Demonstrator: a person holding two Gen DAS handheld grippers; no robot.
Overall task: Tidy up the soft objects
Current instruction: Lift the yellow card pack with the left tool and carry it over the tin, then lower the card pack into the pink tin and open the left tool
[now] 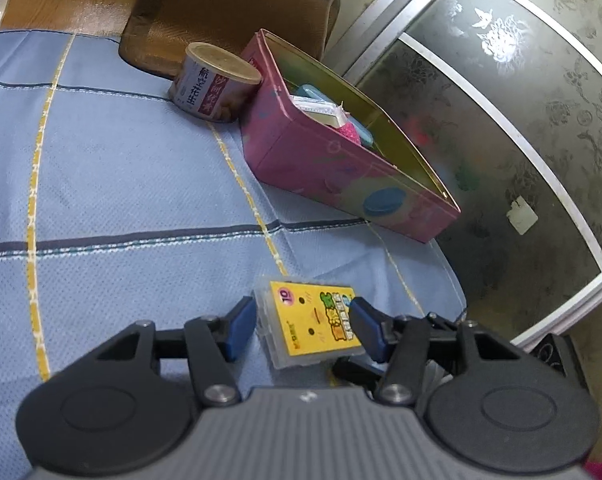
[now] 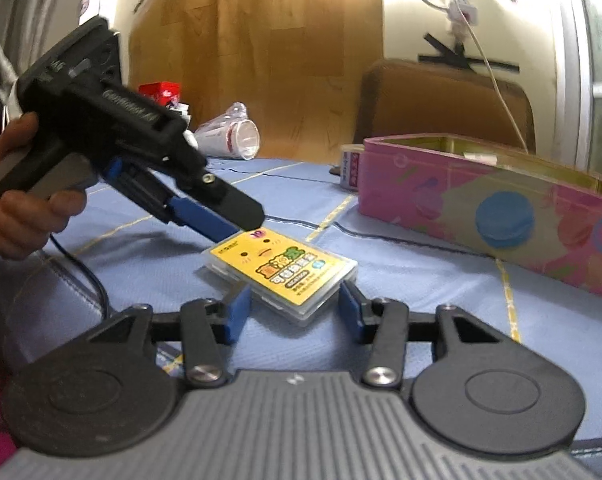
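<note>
A flat clear plastic pack with a yellow cartoon label [image 1: 313, 320] lies on the blue checked cloth [image 1: 121, 160]. My left gripper [image 1: 301, 324] is open, its blue fingers on either side of the pack. In the right wrist view the same pack [image 2: 281, 272] lies between the open fingers of my right gripper [image 2: 295, 312]. The left gripper [image 2: 217, 220] reaches in from the left there, its tips just above the pack's far end. The pink tin box [image 1: 341, 152] holds several soft items, among them a pink one and a blue one.
A round can [image 1: 217, 82] stands against the pink box's far end. The box [image 2: 493, 208] sits to the right in the right wrist view. A brown cushion [image 1: 229, 12] lies behind. A clear plastic cup [image 2: 233, 136] lies on its side at the back. The table edge runs near a patterned glass door [image 1: 521, 120].
</note>
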